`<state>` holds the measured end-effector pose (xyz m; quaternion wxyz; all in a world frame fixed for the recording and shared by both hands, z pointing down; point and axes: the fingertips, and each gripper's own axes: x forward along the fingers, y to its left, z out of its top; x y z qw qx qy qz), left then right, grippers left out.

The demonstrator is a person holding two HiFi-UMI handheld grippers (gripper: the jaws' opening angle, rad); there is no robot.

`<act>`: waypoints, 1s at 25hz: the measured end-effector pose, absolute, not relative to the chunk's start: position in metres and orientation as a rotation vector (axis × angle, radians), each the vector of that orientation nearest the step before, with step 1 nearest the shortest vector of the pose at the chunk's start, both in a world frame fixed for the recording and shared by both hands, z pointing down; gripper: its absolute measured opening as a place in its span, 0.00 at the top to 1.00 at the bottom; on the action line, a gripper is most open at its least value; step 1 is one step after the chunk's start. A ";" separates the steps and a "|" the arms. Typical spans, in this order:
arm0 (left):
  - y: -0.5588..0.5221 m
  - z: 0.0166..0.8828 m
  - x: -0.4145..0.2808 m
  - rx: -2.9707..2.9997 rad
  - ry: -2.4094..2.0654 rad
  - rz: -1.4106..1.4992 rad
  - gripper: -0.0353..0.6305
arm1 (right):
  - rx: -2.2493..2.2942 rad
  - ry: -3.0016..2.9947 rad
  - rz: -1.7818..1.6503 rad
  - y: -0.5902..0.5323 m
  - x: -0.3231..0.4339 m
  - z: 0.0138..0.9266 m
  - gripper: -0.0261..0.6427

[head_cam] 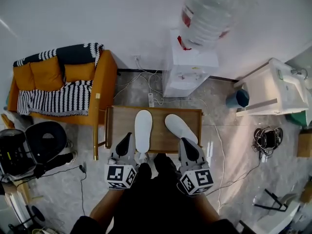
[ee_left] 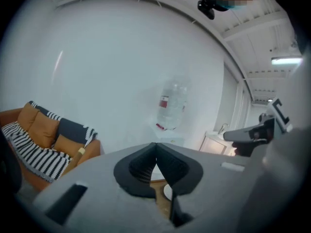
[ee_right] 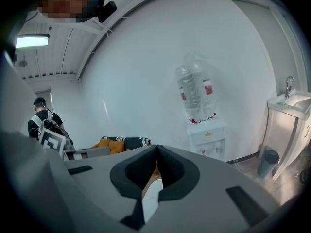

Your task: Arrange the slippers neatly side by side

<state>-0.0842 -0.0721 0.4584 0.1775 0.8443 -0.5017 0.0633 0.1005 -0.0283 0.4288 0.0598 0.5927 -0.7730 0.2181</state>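
Table [head_cam: 116, 126]: low, wooden, on a pale tiled floor; it bears both slippers.
Left slipper [head_cam: 143, 130]: white, flat on the table left of centre, lying straight along the line from the near edge to the far edge.
Right slipper [head_cam: 180, 128]: white, flat on the table to the right of the first, lying at a slant. The far ends of the two come close, the near ends spread apart; the pair does not touch and is not parallel.
Left gripper [head_cam: 128, 136]: held at the table's near edge, just beside the left slipper's near end; dark ribbed pads pressed together with nothing between them.
Right gripper [head_cam: 185, 141]: at the near edge, over the near end of the right slipper; pads likewise closed tip to tip and empty.
Sofa [head_cam: 100, 87]: orange, left of the table, draped with a black-and-white striped blanket [head_cam: 56, 99].
Water dispenser [head_cam: 187, 69]: white, against the wall beyond the table, topped by a clear bottle [head_cam: 207, 13].
Sink unit [head_cam: 273, 89]: white, at right, with a blue bin [head_cam: 239, 99] beside it.
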 end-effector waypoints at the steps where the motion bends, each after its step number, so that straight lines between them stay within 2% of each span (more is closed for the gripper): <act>1: -0.067 0.445 -0.080 2.412 -1.414 0.161 0.92 | 1.797 -2.334 0.659 -0.027 0.101 0.429 0.94; 8: -0.045 0.395 -0.051 2.489 -1.345 0.075 0.92 | 1.811 -2.273 0.677 -0.026 0.114 0.452 0.94; 25: -0.057 0.393 -0.037 2.539 -1.372 0.116 0.92 | 1.643 -2.129 0.692 -0.044 0.148 0.517 0.94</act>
